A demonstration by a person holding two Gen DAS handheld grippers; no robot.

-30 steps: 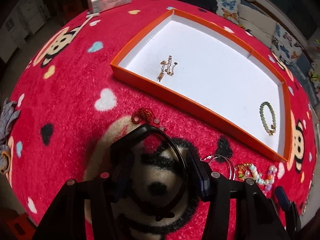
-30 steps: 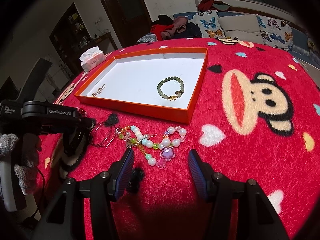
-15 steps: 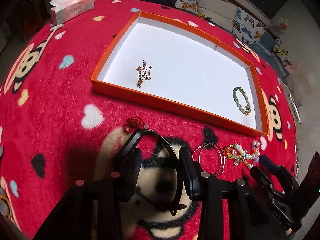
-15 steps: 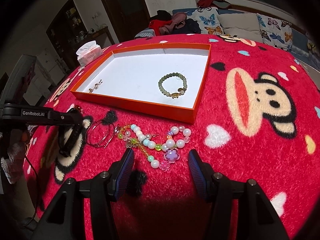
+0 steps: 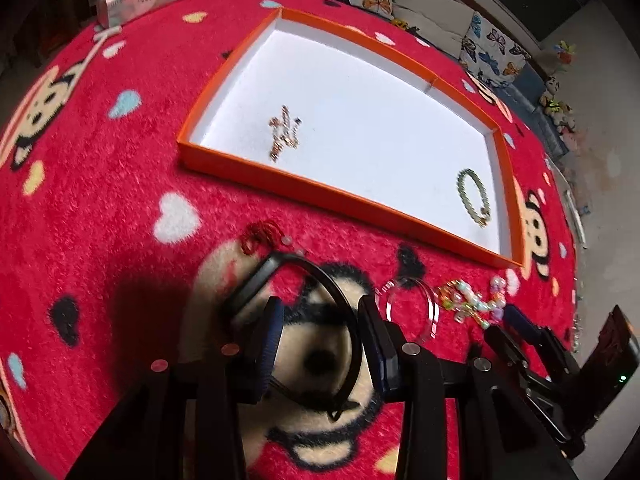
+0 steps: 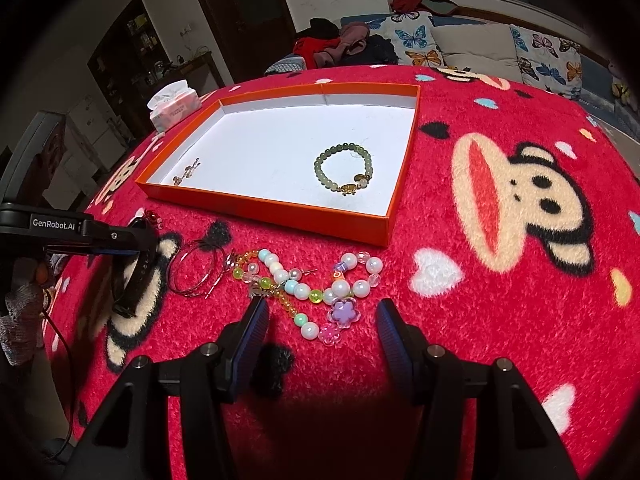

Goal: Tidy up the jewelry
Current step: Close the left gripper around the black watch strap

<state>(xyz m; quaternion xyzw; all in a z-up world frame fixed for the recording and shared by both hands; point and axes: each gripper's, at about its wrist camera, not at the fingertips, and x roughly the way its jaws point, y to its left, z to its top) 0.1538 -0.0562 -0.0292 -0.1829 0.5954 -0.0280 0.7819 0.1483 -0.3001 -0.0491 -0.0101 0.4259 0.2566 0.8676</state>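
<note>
Our left tongs point(image 5: 320, 334) have just narrowed around the black band point(image 5: 320, 280) on the blanket point(image 5: 120, 208) by the tray's point(image 5: 332, 196) near edge, whether gripping we cannot tell, so it goes in next, while our right tongs point(image 6: 322, 322) stand wide over the beads point(image 6: 320, 284).

Both wrist views look steeply down, close over the blanket point(image 5: 120, 200), sharing the orange tray point(image 6: 272, 216).

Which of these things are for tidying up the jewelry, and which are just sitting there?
For the job: orange tray, green bead bracelet, gold chain, black band between the left tongs, wire hoops, colourful bead strings, red cord, right tongs.

Just lying about: tissue box, butterfly cushions.
</note>
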